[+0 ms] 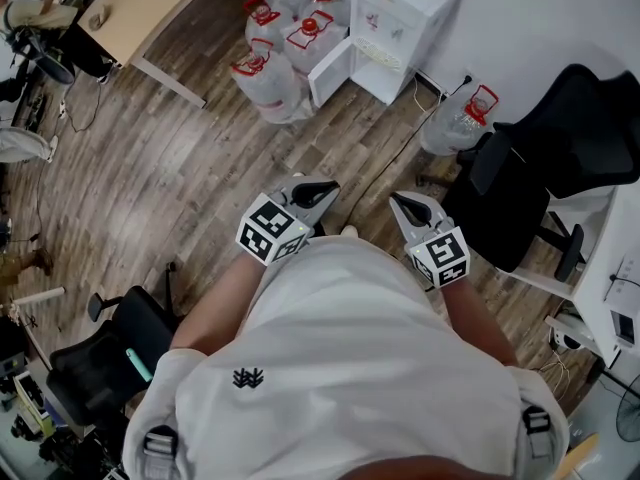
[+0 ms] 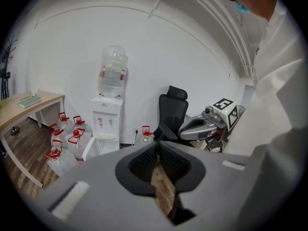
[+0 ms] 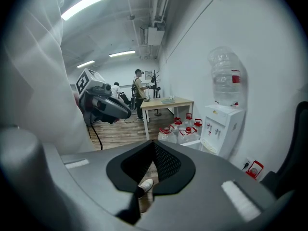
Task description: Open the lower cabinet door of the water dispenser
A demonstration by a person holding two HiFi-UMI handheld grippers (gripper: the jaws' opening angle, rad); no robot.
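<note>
Left gripper and right gripper side by side, jaws closed, nothing held. Water dispenser stands well ahead of both, untouched. Its lower cabinet door hangs ajar.

water dispenser top cut by frame edge, desk cropped, distant person too small
</note>
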